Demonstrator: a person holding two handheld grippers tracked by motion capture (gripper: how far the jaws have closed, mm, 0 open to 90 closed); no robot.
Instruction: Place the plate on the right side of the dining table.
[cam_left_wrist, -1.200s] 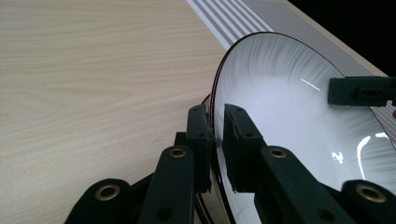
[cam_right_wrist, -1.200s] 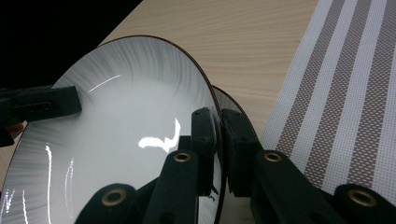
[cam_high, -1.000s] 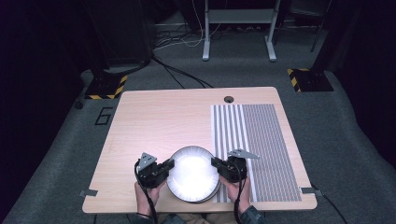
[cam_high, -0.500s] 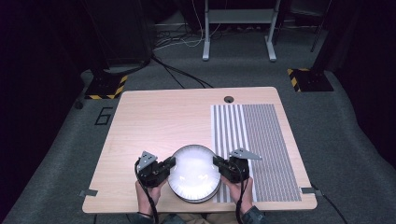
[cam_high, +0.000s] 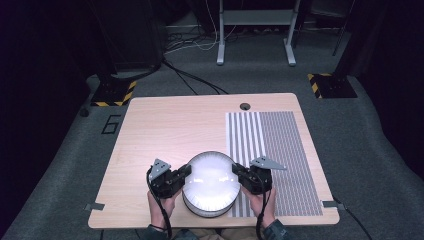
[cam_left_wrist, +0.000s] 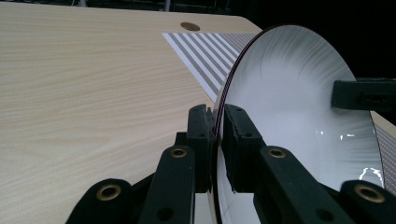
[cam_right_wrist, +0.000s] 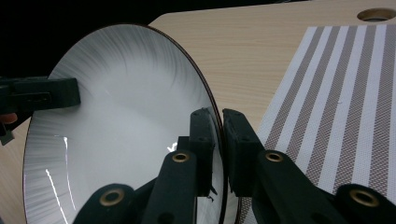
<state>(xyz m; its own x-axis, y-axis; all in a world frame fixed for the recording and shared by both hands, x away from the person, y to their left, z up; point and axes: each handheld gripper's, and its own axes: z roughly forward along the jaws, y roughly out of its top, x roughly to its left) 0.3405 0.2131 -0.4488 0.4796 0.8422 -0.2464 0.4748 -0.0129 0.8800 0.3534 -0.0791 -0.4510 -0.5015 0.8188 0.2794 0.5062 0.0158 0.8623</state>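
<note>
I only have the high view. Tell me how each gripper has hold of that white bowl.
Observer: The left gripper has its jaws pinched on the bowl's thin rim, one jaw inside, one outside.
Operator: Now the right one.
Observer: The right gripper grips the opposite rim the same way, jaws closed on the edge.
Operator: Describe the bowl's inside; it's washed out here.
Observer: White and glossy, with fine grey streaks running in from a dark rim line.
Operator: Tell me what lies beyond the right gripper.
Observer: The striped mat, with the table's round hole past its far end.
</note>
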